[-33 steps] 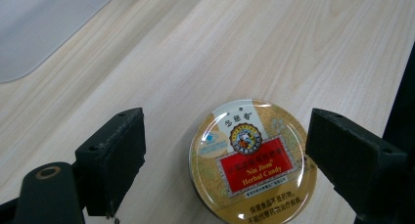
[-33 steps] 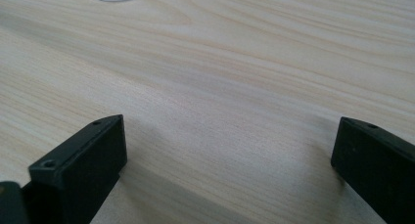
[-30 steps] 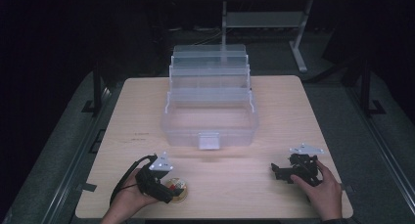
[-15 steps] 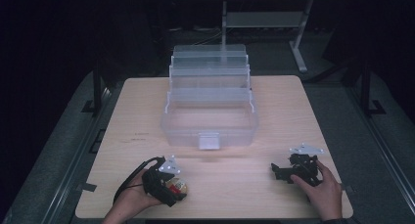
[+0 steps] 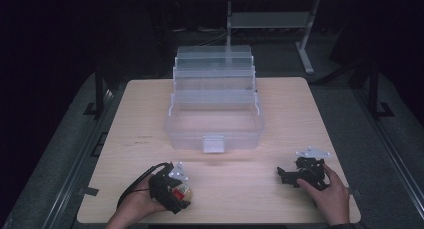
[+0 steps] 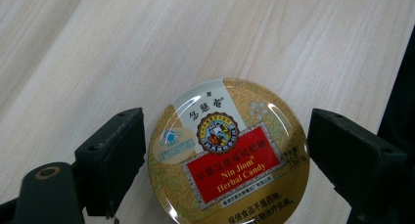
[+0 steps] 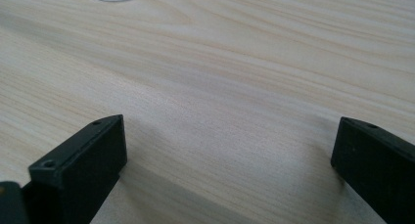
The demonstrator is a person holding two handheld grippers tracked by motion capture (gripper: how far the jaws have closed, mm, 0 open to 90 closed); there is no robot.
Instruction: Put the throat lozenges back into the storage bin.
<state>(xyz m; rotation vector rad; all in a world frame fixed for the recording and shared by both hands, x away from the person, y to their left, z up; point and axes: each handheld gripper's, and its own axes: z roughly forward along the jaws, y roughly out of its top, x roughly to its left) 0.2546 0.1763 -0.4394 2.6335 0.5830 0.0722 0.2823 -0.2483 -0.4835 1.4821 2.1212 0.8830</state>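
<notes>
A round gold and red candy tin (image 6: 230,160), labelled "Nin Jiom Herbal Candy", lies flat on the wooden table (image 5: 295,114) near its front left edge. My left gripper (image 6: 227,155) is lowered over the tin (image 5: 183,191), one black jaw on each side of it with a narrow gap at both sides. In the high view the left gripper (image 5: 180,195) sits in a hand at the front left. My right gripper (image 5: 281,175) rests open at the front right, held by the other hand. Bare wood lies between the right gripper's (image 7: 227,160) jaws.
A clear plastic tiered storage box (image 5: 185,139) stands open at the middle of the table, its trays stepped up toward the back and a latch tab at its front. Bare table stretches between the two grippers. The floor around is dark.
The left gripper has shifted a little to the right, so its jaws now straddle the tin. The right gripper has stayed where it was.
</notes>
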